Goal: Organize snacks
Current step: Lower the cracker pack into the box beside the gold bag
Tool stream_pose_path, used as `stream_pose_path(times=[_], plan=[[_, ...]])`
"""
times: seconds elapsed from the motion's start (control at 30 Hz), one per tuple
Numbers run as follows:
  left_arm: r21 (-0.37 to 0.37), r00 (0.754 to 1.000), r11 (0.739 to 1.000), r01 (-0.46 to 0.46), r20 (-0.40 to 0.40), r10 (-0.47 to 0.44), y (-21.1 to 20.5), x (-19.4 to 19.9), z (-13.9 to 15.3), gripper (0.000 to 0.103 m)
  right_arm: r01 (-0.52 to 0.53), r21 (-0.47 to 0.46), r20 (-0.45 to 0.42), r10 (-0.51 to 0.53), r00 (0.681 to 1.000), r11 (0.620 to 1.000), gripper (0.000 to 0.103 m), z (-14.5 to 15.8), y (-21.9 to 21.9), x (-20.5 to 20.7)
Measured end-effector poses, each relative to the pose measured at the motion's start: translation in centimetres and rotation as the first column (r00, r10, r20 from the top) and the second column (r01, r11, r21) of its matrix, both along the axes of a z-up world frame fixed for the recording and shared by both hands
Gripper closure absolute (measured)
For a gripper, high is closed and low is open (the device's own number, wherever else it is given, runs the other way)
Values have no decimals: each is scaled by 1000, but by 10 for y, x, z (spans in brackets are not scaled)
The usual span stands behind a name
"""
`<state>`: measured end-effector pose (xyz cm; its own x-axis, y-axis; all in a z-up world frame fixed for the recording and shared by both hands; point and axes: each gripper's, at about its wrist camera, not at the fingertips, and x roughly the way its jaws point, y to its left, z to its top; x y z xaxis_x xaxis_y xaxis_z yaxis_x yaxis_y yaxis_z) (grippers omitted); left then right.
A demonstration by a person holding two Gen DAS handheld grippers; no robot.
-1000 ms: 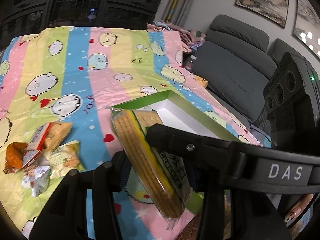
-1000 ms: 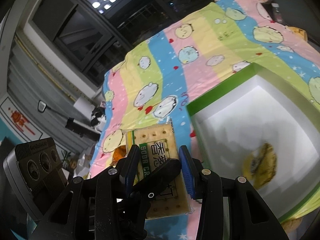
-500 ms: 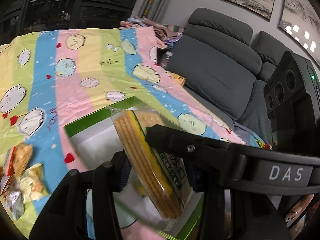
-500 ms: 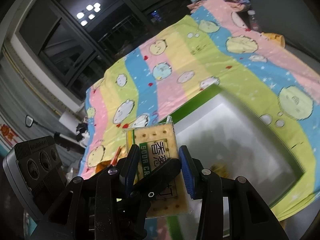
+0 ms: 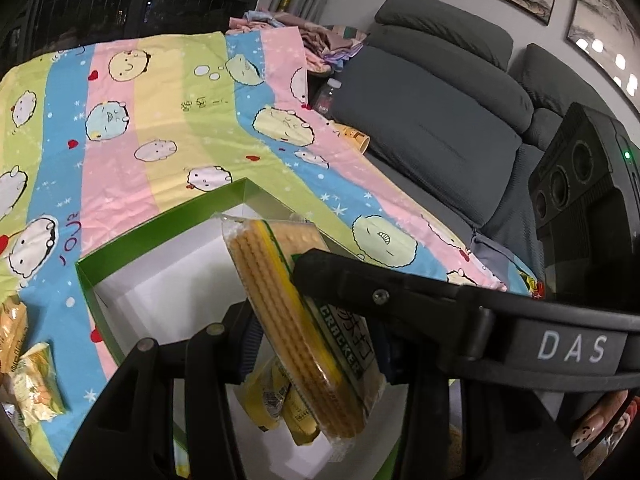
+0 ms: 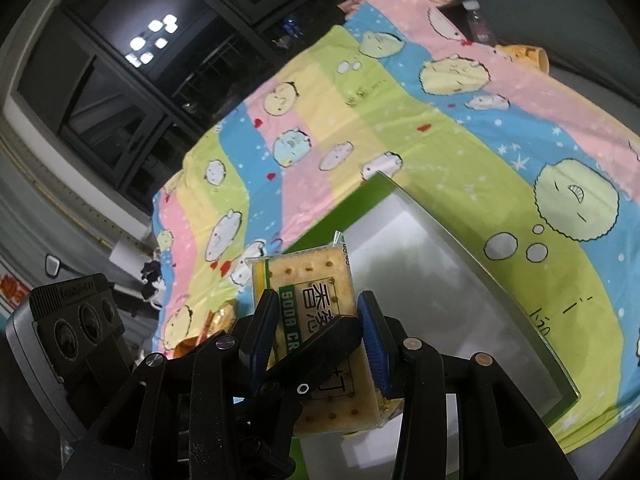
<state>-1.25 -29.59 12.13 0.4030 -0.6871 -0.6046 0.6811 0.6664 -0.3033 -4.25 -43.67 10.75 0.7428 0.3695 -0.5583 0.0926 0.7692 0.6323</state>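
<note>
Both grippers (image 5: 316, 312) (image 6: 316, 332) clamp a clear-wrapped, green-labelled cracker pack (image 5: 296, 304)

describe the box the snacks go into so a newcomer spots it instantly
On the striped cartoon bedsheet, beside the grey sofa, sits a shallow open box. Green walls and a white inside set it apart from the loose snack packets to its left; both grippers hold a cracker pack above it.

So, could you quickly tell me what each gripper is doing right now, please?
Left gripper: closed on the cracker pack, above the box.
Right gripper: closed on the same cracker pack.
</note>
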Motion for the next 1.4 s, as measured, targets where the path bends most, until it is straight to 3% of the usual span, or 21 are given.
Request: stream_pose_path(times=[0.57,1.0,1.4], plan=[[72,997,997,5,-74,1,-24,20,-31,60,32,60,-114,-25,993,998,60,-36,-19,17],[103,996,994,-27,-84,36,-19,23,-33,61,15,110,-124,-2,992,994,60,-42,-16,23],[157,987,986,-49,-144,72,-17,32,-44,61,16,167,-181,15,983,986,60,-56,-13,33]])
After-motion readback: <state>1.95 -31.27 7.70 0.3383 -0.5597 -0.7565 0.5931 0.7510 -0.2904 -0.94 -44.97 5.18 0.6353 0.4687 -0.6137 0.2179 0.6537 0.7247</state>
